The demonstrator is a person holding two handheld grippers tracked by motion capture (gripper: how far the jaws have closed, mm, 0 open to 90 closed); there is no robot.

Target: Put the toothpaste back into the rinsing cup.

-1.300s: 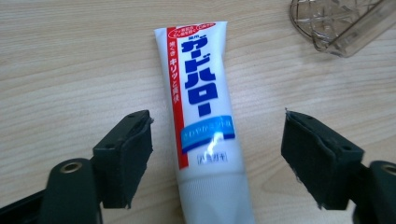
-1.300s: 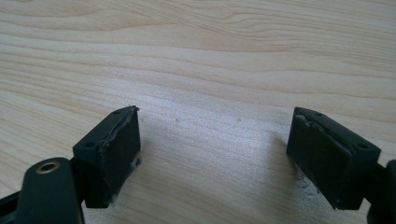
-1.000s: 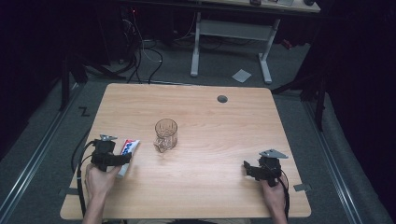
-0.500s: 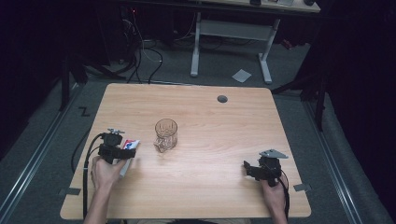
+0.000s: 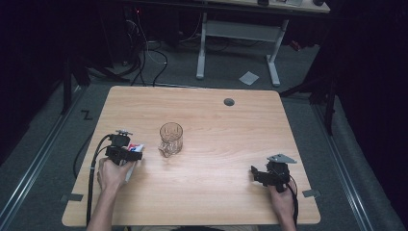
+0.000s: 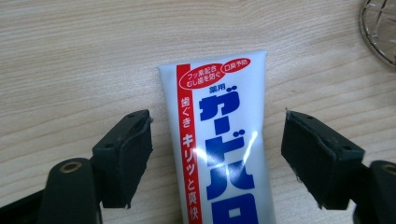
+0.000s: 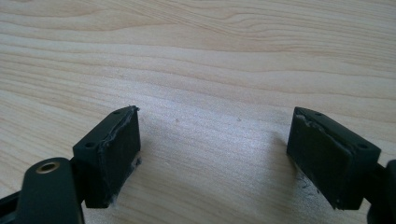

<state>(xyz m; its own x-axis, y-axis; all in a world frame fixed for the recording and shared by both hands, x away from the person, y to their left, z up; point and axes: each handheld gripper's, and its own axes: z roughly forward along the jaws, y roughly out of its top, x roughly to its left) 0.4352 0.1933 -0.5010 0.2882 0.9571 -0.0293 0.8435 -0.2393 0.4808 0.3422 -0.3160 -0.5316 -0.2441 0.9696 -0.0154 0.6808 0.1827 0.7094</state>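
The pale wooden bench takes up the middle of the high view, and the main change on it is at its lower left. Compared with a second ago, the left gripper has moved forward over the white toothpaste tube with blue and red Japanese lettering, which before lay ahead of it and now sits under it, only its crimped end peeking out. In the left gripper view the tube lies flat on the wood in the centre of the frame, its flat sealed end pointing up the picture. The two black fingers stand wide apart on either side of the tube, neither touching it. This looks like the last moment of a reach: the fingers straddle the tube and would need to close across its width to take it.

The right gripper rests at the lower right of the high view where it was a second ago, well apart from everything; its fingers are spread over bare wood with nothing between them.

The clear ribbed glass mug stands upright just right of the tube, its rim showing at the upper right corner of the left gripper view. It is near enough that a sideways swing could knock it. A small grey cable grommet sits in the upper right of the bench, out of the way.
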